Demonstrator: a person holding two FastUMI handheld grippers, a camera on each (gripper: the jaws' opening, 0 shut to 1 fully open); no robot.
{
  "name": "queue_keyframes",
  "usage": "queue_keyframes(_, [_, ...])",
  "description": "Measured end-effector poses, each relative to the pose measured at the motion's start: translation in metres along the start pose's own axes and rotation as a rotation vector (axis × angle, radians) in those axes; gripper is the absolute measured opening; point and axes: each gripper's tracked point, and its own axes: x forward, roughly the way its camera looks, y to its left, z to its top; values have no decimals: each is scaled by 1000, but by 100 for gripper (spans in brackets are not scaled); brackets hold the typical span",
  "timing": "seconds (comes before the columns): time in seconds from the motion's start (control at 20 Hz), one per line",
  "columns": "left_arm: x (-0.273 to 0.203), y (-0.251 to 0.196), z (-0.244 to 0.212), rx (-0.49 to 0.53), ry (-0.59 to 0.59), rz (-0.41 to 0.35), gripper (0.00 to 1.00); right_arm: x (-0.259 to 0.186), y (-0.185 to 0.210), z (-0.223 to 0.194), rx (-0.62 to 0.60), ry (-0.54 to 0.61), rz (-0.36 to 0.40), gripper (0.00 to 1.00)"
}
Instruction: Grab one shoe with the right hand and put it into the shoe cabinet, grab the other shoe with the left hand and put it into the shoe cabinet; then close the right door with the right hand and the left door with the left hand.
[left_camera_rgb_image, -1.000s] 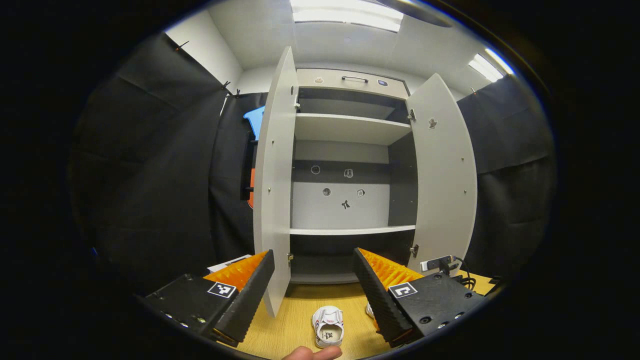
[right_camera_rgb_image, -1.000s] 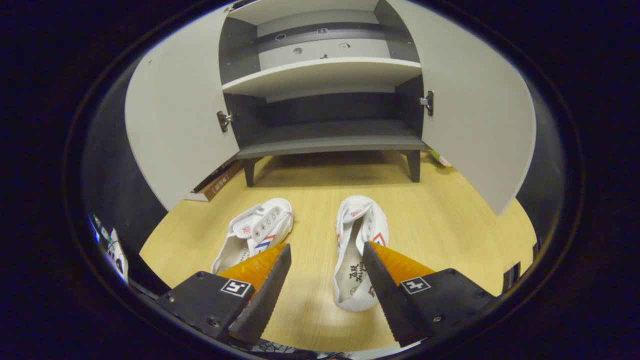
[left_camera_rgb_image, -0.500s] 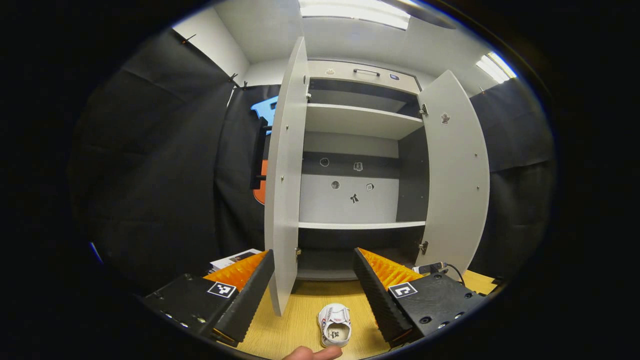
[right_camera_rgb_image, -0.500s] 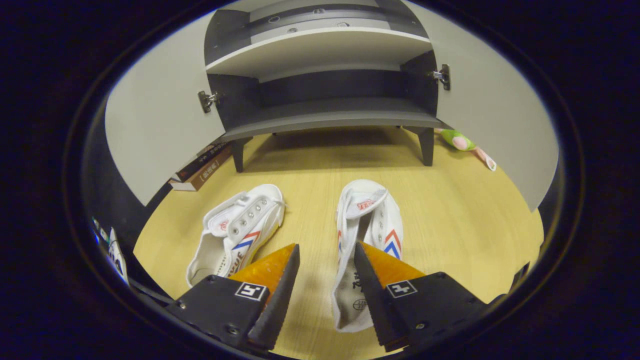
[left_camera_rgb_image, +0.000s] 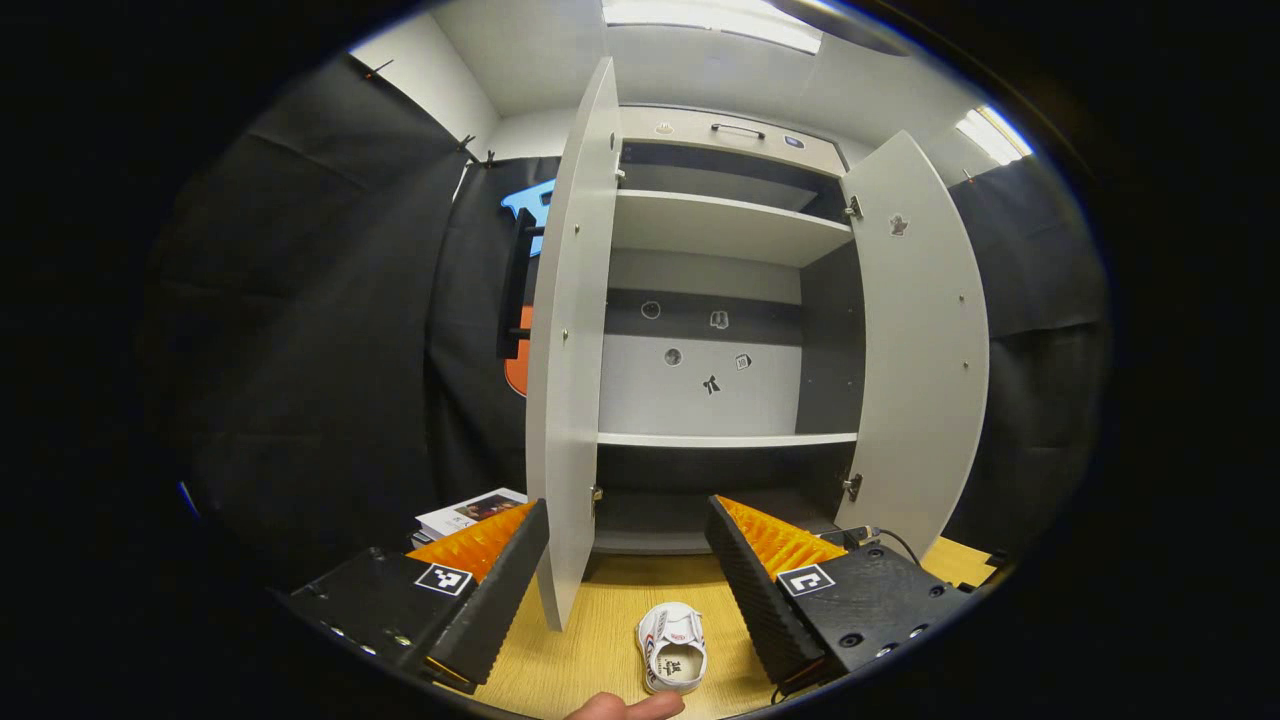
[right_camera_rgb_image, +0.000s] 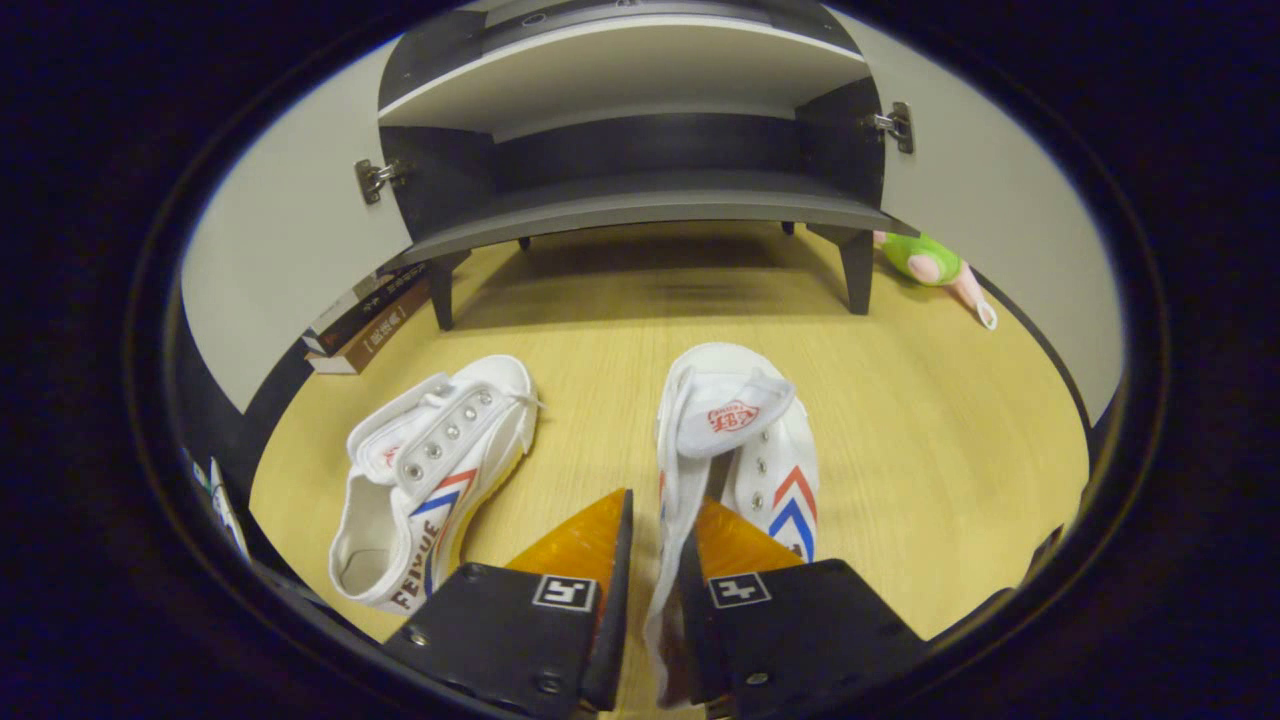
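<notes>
We have the right gripper (right_camera_rgb_image: 655, 560) with fingers pinched narrow on the side wall of the right shoe (right_camera_rgb_image: 735, 440) on the floor, ready to lift it toward the open shoe cabinet (right_camera_rgb_image: 640, 205), while the left gripper (left_camera_rgb_image: 628, 560) waits wide open, holding nothing.

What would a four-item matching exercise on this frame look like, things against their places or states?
Things:
1. right gripper
2. left gripper
3. left shoe
4. stack of books

States:
A. lying on its side on the floor, untouched
B. fingers wide apart, pointing at the open cabinet
C. on the floor by the cabinet's left door
D. fingers closed on the side wall of the right shoe

Pairs: 1-D, 2-B, 3-A, 4-C
</notes>
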Motion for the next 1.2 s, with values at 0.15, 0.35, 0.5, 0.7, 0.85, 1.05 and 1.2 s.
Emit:
queue_keyframes(0.15, [2,3,-3,-5,6,7,95,2,-4,2,-8,-18,-4,11])
queue_keyframes(0.35, [3,3,-6,-26,11,9,95,1,-7,7,-63,-79,-20,4])
queue_keyframes(0.5, [2,4,-8,-24,13,15,95,-16,-14,22,-130,-166,-65,4])
queue_keyframes(0.7, [-1,2,-6,-26,5,15,95,-47,-8,38,-154,-250,-46,4])
queue_keyframes(0.85, [-2,-2,-5,-25,2,8,95,-81,-2,58,-212,-328,-33,4])
queue_keyframes(1.05, [-4,-14,-1,-29,-10,-10,95,-141,7,105,-257,-460,-27,3])
queue_keyframes(1.2, [-7,-24,2,-31,-25,-25,95,-186,20,145,-261,-536,5,4])
